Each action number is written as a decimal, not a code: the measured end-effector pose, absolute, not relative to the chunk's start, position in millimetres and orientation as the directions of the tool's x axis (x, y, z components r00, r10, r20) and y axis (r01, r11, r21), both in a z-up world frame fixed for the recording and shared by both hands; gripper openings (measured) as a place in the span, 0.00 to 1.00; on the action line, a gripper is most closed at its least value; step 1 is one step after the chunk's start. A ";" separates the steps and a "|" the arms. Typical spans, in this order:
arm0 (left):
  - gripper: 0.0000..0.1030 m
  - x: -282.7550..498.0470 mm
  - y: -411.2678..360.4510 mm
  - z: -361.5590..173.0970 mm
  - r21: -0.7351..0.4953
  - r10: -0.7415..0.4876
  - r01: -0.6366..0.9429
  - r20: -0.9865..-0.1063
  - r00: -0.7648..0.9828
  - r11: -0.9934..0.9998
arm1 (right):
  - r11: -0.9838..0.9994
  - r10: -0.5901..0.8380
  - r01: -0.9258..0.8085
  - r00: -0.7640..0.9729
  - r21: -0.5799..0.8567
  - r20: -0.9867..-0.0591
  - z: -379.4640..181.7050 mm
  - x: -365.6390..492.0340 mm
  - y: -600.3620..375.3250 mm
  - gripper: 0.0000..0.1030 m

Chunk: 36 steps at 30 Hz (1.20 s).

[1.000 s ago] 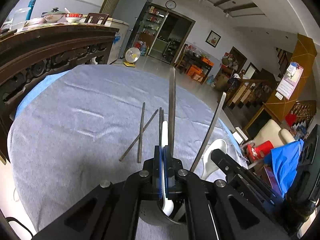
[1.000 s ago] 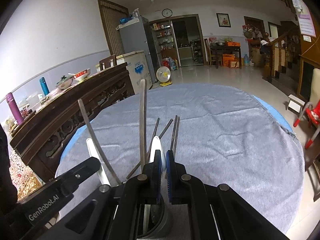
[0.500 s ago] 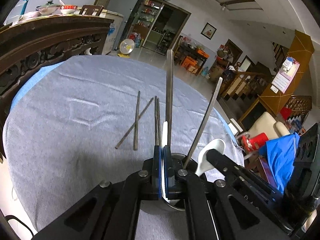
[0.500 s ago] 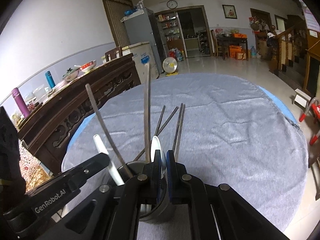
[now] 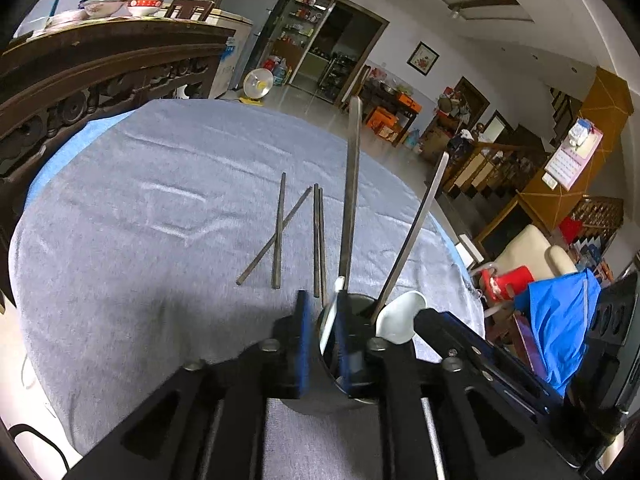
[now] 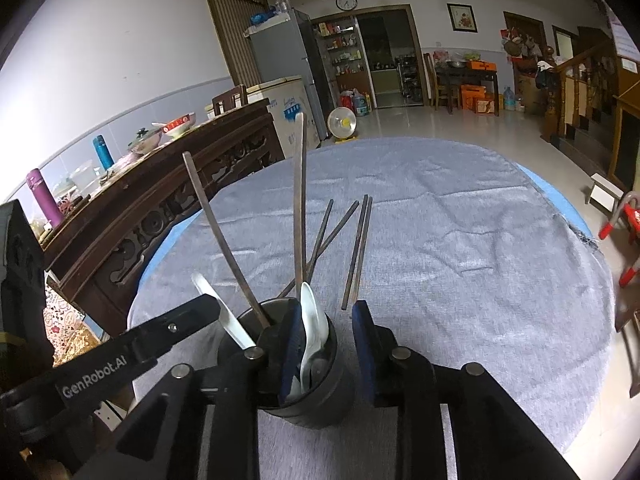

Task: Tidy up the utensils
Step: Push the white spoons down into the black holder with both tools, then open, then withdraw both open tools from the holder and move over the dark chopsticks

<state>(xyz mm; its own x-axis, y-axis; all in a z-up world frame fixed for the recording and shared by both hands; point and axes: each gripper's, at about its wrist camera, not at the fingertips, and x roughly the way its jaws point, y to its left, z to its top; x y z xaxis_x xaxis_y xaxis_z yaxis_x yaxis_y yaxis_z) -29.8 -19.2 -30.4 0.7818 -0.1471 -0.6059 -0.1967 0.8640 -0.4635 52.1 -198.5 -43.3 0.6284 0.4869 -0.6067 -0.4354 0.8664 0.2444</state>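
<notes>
A dark cup [image 6: 316, 404] stands on the grey cloth at the near edge, under both grippers. Two long metal handles [image 6: 298, 200] and two white spoons stand in it. My right gripper [image 6: 327, 344] straddles the cup's rim; its jaws are opening, and one white spoon [image 6: 310, 320] leans on the left pad while the right pad is clear of it. My left gripper [image 5: 322, 340] is also opening, with the other spoon's handle [image 5: 331, 314] loose between its blue pads. Several dark chopsticks [image 5: 280, 228] [image 6: 358, 248] lie on the cloth beyond the cup.
The grey cloth [image 5: 160, 208] covers a round table whose edge curves close at the right [image 6: 592, 264]. A carved dark wooden sideboard [image 6: 160, 200] with bowls and bottles runs along the left. A red stool [image 5: 506, 280] and blue fabric [image 5: 560, 320] lie past the right edge.
Both grippers were shut on white spoons held over the cup; now both pairs of jaws have parted and the spoons rest in the cup.
</notes>
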 end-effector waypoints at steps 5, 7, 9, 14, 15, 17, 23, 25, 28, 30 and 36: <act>0.43 -41.1 -4.3 -16.7 -0.493 -0.121 -0.222 -0.571 0.812 0.841 | 0.871 0.485 -0.420 0.648 0.256 -0.586 -35.0 46.9 -208.2 0.49; 0.50 -44.8 3.0 -11.2 -0.503 -0.106 -0.235 -0.560 0.822 0.832 | 0.869 0.491 -0.416 0.661 0.268 -0.567 -28.5 44.0 -214.0 0.57; 0.58 -48.4 13.8 -5.2 -0.518 -0.085 -0.255 -0.544 0.834 0.816 | 0.866 0.499 -0.410 0.670 0.286 -0.550 -22.0 44.0 -220.0 0.61; 0.74 -56.2 47.1 1.1 -0.543 0.003 -0.341 -0.529 0.849 0.768 | 0.881 0.464 -0.328 0.740 0.341 -0.487 -6.6 50.5 -249.8 0.75; 0.75 -56.8 53.6 -0.4 -0.542 0.020 -0.362 -0.535 0.845 0.759 | 0.888 0.446 -0.305 0.755 0.344 -0.482 -5.4 52.6 -256.2 0.78; 0.77 -57.8 68.6 -6.9 -0.546 0.056 -0.416 -0.556 0.829 0.727 | 0.902 0.407 -0.256 0.773 0.348 -0.487 -7.0 58.9 -267.5 0.82; 0.79 -40.0 95.1 -43.1 -0.442 0.122 -0.569 -0.706 0.697 0.694 | 0.938 0.324 -0.165 0.735 0.306 -0.596 -37.8 85.8 -279.7 0.84; 0.79 -32.6 98.3 -59.4 -0.393 0.129 -0.603 -0.757 0.641 0.694 | 0.947 0.304 -0.146 0.693 0.286 -0.654 -57.5 97.8 -279.4 0.84; 0.79 -18.1 97.9 -84.1 -0.327 0.097 -0.613 -0.826 0.555 0.720 | 0.952 0.292 -0.125 0.633 0.278 -0.717 -82.3 108.9 -279.9 0.84; 0.79 -9.7 92.2 -97.6 -0.273 0.092 -0.598 -0.856 0.508 0.754 | 0.954 0.291 -0.120 0.608 0.276 -0.738 -92.3 112.9 -281.7 0.84; 0.79 9.3 81.9 -116.5 -0.190 0.093 -0.552 -0.891 0.444 0.812 | 0.957 0.289 -0.136 0.546 0.257 -0.786 -111.9 127.1 -278.3 0.84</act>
<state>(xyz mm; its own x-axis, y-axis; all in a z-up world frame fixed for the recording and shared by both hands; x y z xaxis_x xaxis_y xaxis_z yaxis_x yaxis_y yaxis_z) 9.3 81.9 -116.5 0.4440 0.0933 -0.8912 -0.5523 0.8117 -0.1901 127.1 -278.3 -111.9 0.5465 0.2887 -0.7861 -0.1359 0.9568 0.2569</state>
